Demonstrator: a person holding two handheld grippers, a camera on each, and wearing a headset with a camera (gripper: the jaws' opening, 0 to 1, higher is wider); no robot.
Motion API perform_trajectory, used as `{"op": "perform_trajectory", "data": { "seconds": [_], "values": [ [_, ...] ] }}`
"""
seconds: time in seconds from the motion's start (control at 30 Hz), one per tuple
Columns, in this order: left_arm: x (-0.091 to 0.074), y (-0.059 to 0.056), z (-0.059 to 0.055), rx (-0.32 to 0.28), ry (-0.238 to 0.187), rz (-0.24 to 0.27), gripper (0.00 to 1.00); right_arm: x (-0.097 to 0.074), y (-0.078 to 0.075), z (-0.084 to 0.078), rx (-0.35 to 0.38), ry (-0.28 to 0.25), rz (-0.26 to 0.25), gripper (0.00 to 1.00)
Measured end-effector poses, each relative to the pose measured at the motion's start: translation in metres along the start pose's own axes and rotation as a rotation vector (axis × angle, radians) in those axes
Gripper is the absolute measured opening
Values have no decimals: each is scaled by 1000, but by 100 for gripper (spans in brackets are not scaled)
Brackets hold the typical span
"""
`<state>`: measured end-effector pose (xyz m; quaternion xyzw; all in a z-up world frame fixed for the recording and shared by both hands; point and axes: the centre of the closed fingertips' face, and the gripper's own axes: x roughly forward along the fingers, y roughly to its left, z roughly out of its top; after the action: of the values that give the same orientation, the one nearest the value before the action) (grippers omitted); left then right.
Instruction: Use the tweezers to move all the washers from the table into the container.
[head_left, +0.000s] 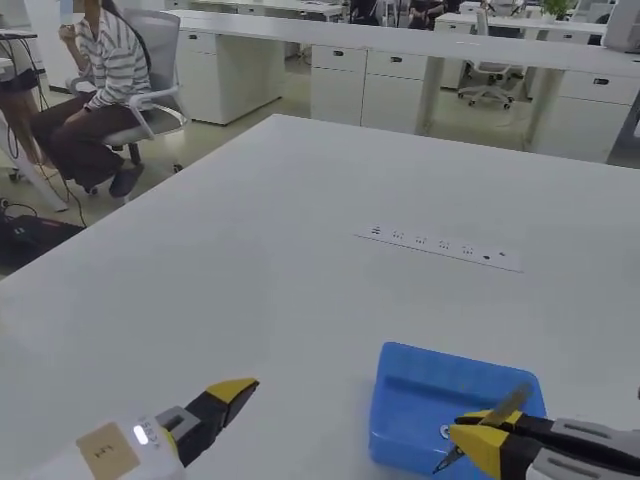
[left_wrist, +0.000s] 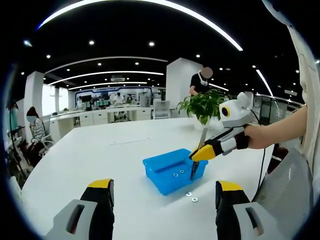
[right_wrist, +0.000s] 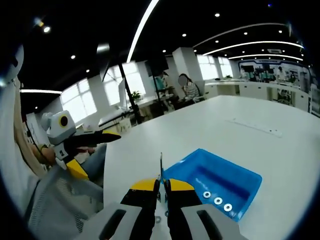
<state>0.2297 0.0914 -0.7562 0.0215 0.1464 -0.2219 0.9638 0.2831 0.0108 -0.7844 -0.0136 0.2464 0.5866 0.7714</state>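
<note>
Clamping the tweezers (right_wrist: 161, 166) between tightly closed jaws, the right gripper (right_wrist: 161, 185) hangs at the 9 o'clock edge of the blue container (right_wrist: 235, 172) in its own view, where three washers (right_wrist: 218, 200) lie in a row on the container floor; the left gripper view adds two loose washers (left_wrist: 191, 196) on the table (left_wrist: 100, 150) just outside the container at its 5 o'clock corner, tweezer tips pointing down over the rim, their load impossible to tell; the left gripper (left_wrist: 165, 186) rests with jaws spread wide and empty; the head view adds a power strip (head_left: 440, 246) at 12 o'clock of the container and a seated person (head_left: 100, 90) at 10 o'clock.
</note>
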Motion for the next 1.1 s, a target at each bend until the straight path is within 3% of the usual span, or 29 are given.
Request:
{"op": "perform_trajectory", "data": {
  "seconds": [0.07,0.3,0.53,0.83,1.1],
  "values": [
    [0,0,0,0,1,-1,85,3,1,-12,8,43,8,4],
    [1,0,-1,1,4,0,85,13,4,-33,43,88,31,4],
    [1,0,-1,1,6,0,84,15,4,-42,53,117,40,4],
    [1,0,-2,6,12,0,84,18,8,-47,16,152,48,4],
    [1,0,-4,11,18,-5,84,23,20,-50,-103,181,71,4]
  ]
}}
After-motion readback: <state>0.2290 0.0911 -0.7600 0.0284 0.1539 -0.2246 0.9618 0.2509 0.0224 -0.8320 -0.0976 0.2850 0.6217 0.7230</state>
